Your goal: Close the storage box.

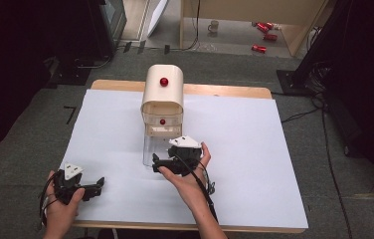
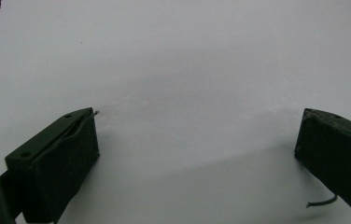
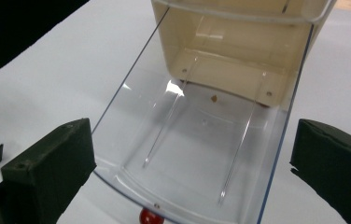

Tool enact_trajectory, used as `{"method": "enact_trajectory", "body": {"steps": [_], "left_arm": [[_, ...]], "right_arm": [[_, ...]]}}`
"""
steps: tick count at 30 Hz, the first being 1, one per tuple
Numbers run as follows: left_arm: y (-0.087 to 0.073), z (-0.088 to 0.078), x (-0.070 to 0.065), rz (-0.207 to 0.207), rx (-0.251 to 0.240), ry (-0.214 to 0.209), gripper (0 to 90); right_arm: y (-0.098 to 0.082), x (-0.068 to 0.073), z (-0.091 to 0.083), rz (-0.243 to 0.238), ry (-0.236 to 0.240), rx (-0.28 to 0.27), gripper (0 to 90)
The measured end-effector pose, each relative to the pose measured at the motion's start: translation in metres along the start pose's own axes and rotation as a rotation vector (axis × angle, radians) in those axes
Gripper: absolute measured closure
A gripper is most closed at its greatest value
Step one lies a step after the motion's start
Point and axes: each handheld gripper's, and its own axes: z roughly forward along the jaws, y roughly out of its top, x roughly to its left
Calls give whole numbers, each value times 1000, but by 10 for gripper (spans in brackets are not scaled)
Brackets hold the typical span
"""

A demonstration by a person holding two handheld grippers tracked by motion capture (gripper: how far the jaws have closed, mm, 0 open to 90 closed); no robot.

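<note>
Right gripper (image 1: 161, 164): I read its jaws as spread wide, nothing pressed between the pads. In the right gripper view the black jaws stand either side of the clear drawer (image 3: 197, 154), one off each front corner, apart from its walls as far as I can tell.

Clear drawer: lowest of the stack, pulled well out toward me, a red knob (image 3: 149, 217) on its front edge. Inside I see bare clear floor and one small brown speck near the back.

Drawer cabinet (image 1: 162, 97): cream, round-topped, upright at the middle far part of the table; a red knob on its top front and another on the upper drawer.

Left gripper (image 1: 100, 185): I see it low over the near left of the table, well apart from the cabinet. Its jaws are wide and empty over the white sheet (image 2: 187, 56).

Table (image 1: 234, 91): wooden edge showing past the white sheet.
</note>
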Motion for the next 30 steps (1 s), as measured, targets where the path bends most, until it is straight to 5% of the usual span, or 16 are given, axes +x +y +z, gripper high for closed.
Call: {"method": "enact_trajectory", "body": {"steps": [4,11,25,30], "left_arm": [[0,0,0,-2,0,-1,0],[0,0,0,0,1,-1,0],[0,0,0,0,1,-1,0],[0,0,0,1,1,-1,0]], "right_arm": [[-10,5,-3,-40,-41,11,0],[-26,16,-7,-38,-25,21,0],[-54,30,-9,15,-44,-15,2],[-64,35,-4,8,-95,-26,97]]}}
